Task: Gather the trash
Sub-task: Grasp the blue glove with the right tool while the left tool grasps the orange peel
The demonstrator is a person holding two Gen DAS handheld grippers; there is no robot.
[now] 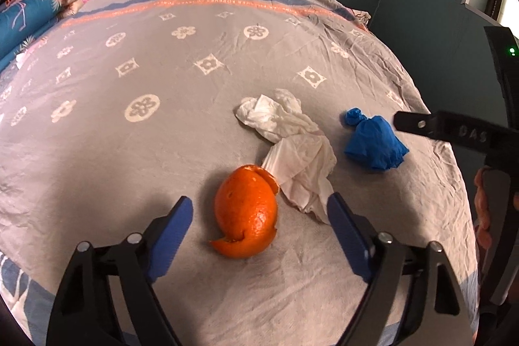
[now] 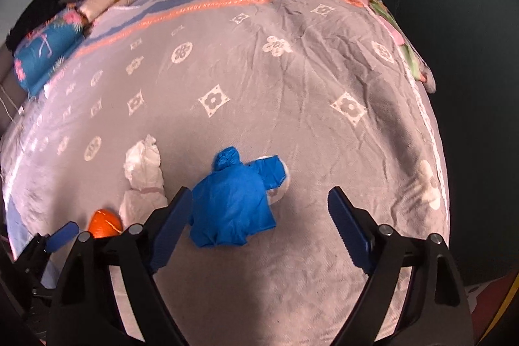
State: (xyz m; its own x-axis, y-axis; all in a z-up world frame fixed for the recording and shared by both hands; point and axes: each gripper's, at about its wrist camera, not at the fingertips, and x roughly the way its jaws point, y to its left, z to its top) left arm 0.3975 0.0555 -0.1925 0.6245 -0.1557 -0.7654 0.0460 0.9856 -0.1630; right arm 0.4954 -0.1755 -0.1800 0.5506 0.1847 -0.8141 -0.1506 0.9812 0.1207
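An orange peel (image 1: pixel 246 213) lies on the grey patterned bedspread (image 1: pixel 113 158) between the fingers of my left gripper (image 1: pixel 259 201), which is open and not touching it. Two crumpled white tissues (image 1: pixel 275 115) (image 1: pixel 305 167) lie just behind and to the right of the peel. A crumpled blue glove (image 2: pixel 230 206) sits between the fingers of my open right gripper (image 2: pixel 259 193), close to its left finger (image 2: pixel 172 219). The right wrist view also has the tissues (image 2: pixel 142 164) and the peel (image 2: pixel 103 224) at lower left, beside the left gripper's blue fingertip (image 2: pixel 61 232).
Folded quilts and a blue floral pillow (image 1: pixel 26 12) are stacked at the far left of the bed. The bed's right edge (image 2: pixel 434 132) drops off toward a dark wall. A person's hand (image 1: pixel 483 206) holds the right gripper's handle at the right of the left wrist view.
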